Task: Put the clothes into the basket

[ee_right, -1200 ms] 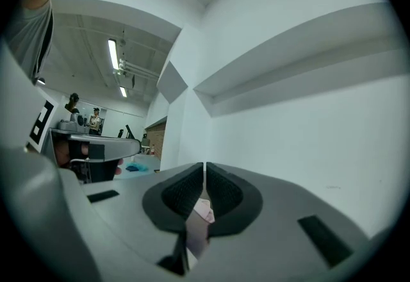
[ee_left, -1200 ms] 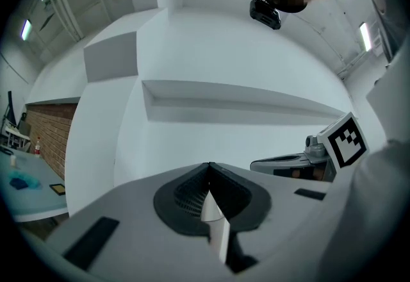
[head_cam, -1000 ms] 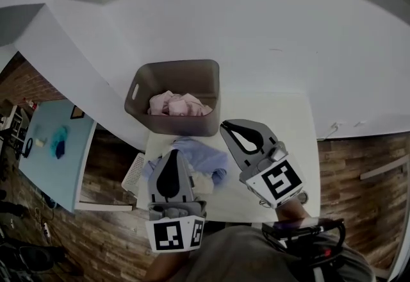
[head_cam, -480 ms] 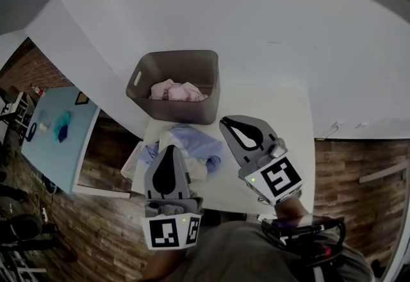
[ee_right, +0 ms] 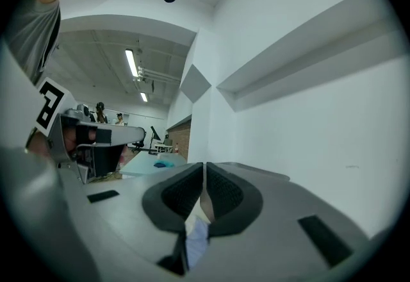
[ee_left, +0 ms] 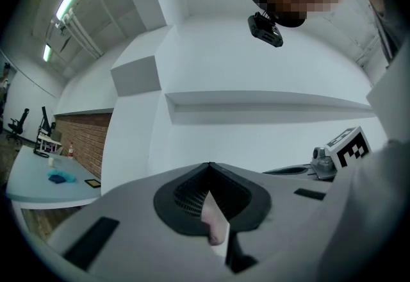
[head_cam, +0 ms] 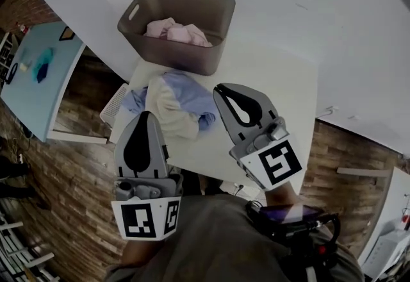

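Observation:
A brown-grey basket (head_cam: pixel 192 59) stands at the table's far end with pink clothes (head_cam: pixel 174 31) inside. A blue and cream heap of clothes (head_cam: pixel 172 102) lies on the white table (head_cam: pixel 269 91) in front of it. My left gripper (head_cam: pixel 147 114) hovers at the heap's near left edge, shut with nothing held. My right gripper (head_cam: pixel 220 88) hangs just right of the heap, jaws together and empty. The left gripper (ee_left: pixel 208 165) shows its tips meeting in its own view, with a sliver of cloth seen below. The right gripper (ee_right: pixel 204 164) looks the same in its view.
A light blue table (head_cam: pixel 29 85) with a small blue thing (head_cam: pixel 43 66) stands at the left. A white slatted object (head_cam: pixel 114 102) sits beside the white table's left edge. White wall lies behind the basket; wood-pattern floor surrounds the table.
Both grippers have drawn back toward me and sunk a little. The left one, earlier over the heap, now sits at its near edge. Basket and clothes have not moved.

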Demonstrator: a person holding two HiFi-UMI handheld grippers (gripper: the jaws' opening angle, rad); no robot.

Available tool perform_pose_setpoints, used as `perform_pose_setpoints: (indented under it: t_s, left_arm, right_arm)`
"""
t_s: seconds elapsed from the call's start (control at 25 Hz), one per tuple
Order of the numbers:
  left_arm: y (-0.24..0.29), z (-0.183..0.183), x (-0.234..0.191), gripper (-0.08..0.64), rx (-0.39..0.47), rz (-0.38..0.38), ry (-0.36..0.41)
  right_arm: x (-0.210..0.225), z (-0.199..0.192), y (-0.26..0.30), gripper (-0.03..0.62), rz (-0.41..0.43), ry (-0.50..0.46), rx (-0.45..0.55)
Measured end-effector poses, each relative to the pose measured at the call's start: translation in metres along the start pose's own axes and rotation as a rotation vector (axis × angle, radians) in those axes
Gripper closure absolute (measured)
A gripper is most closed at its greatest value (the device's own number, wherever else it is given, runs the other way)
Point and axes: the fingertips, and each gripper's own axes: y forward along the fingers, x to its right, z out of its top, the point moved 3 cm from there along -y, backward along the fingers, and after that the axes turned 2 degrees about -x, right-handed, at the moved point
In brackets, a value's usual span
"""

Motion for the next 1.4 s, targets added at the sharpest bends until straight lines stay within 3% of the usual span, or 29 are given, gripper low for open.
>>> perform_pose_setpoints:
  t_s: [0.16,0.52,0.64,1.04,1.16,1.4]
  left_arm:
    - [-0.012,-0.019,-0.019,0.551,-0.041,0.060,-0.037]
    - [-0.023,-0.072,-0.058,0.551,-0.148,0.120,-0.117]
    - [-0.021,-0.082,-0.073,0.551,-0.160,0.127,-0.152]
    - [-0.007,-0.140,-0.120,0.551,-0.233,0.160,-0.238]
    - [-0.002,-0.153,-0.137,0.551,-0.259,0.181,-0.245]
    - [0.013,-0.174,-0.157,0.551,-0.301,0.182,-0.268]
  right_arm:
    - [-0.021,-0.029,0.018,0.568,0.061,0.001,-0.068]
    - [-0.059,-0.096,0.051,0.523,0.178,0.040,-0.186]
    - [-0.070,-0.118,0.064,0.465,0.206,0.035,-0.226]
    - [-0.099,-0.213,0.098,0.148,0.312,-0.063,-0.505]
    - [-0.101,-0.236,0.109,0.110,0.321,-0.111,-0.562]
    - [-0.102,-0.268,0.126,0.095,0.343,-0.092,-0.641]
